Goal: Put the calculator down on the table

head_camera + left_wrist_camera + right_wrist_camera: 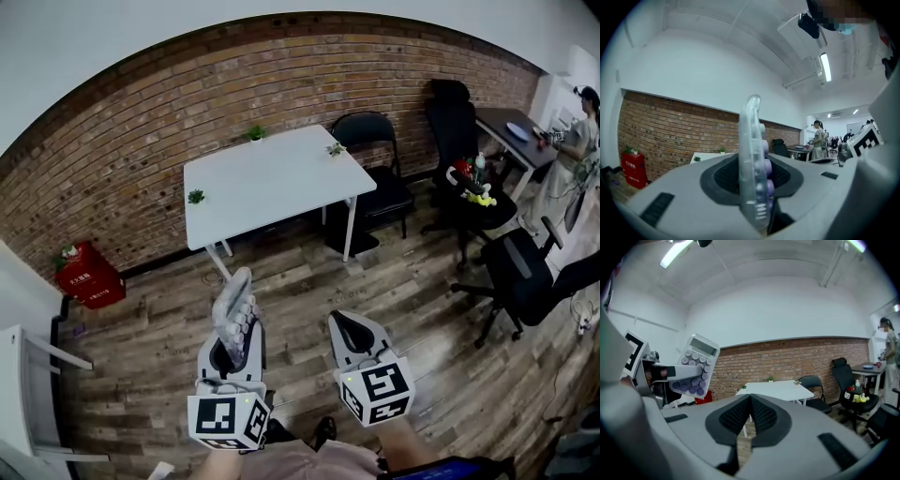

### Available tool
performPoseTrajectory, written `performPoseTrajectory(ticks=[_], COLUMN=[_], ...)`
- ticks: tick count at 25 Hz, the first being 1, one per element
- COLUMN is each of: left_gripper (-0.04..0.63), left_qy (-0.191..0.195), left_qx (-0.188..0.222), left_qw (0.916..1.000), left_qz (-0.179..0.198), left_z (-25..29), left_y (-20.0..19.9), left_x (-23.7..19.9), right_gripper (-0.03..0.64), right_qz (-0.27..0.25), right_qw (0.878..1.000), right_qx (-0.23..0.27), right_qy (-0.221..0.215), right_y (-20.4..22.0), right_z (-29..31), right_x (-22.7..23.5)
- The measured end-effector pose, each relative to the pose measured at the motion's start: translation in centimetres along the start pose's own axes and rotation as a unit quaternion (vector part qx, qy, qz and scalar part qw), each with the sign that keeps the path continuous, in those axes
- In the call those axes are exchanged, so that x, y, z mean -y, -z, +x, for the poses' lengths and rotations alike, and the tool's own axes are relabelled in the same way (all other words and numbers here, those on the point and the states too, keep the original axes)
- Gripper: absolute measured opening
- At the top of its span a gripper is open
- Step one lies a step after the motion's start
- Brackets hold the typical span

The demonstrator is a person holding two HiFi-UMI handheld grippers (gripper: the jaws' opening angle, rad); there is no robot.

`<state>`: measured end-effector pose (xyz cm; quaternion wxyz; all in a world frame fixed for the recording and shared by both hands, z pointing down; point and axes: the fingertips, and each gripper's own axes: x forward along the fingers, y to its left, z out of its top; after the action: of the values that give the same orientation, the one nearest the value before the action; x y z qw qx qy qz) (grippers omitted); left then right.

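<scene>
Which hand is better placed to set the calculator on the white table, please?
Left: the left tongs grip the calculator on edge, with the white table ahead; the right tongs are shut and empty.

1. No word or number can be read for sure in any view.
2. The red box (86,275) has pale marks on its front. They are too small to read.
3. The calculator (695,364) has round keys and a little screen. No numbers can be made out on them.
4. The left cube (228,419) and the right cube (375,392) bear black and white square patterns, not letters.
</scene>
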<state>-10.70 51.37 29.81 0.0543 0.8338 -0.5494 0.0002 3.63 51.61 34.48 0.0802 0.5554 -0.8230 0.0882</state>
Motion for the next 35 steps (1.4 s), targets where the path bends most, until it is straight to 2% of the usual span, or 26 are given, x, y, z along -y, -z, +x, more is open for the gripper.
performPoseTrajectory(ticks=[8,15,25,35], left_gripper=[0.140,0.140,0.140,0.140], left_qy=[-0.006,-0.003,0.021,0.048], left_qx=[-0.011,-0.023,-0.013,-0.006], left_qw=[0.9999,0.9997,0.9996,0.9987], left_qz=[0.010,-0.001,0.009,0.014], left_z=[2.9,9.7,23.4,32.3], left_y=[0.7,2.6,0.0,-1.5], left_x=[-0.4,-4.6,-11.8,-15.4], right_gripper=[0.000,0.000,0.000,0.000], right_qz=[0.008,0.009,0.003,0.001], right_qw=[1.000,0.999,0.999,0.998], right_qx=[-0.006,-0.027,-0.023,-0.001], right_qy=[0.003,0.019,0.037,0.069], right_y=[0.5,1.2,-3.6,-7.4], right_z=[2.4,9.7,23.6,31.4], right_x=[2.2,4.8,8.2,12.0])
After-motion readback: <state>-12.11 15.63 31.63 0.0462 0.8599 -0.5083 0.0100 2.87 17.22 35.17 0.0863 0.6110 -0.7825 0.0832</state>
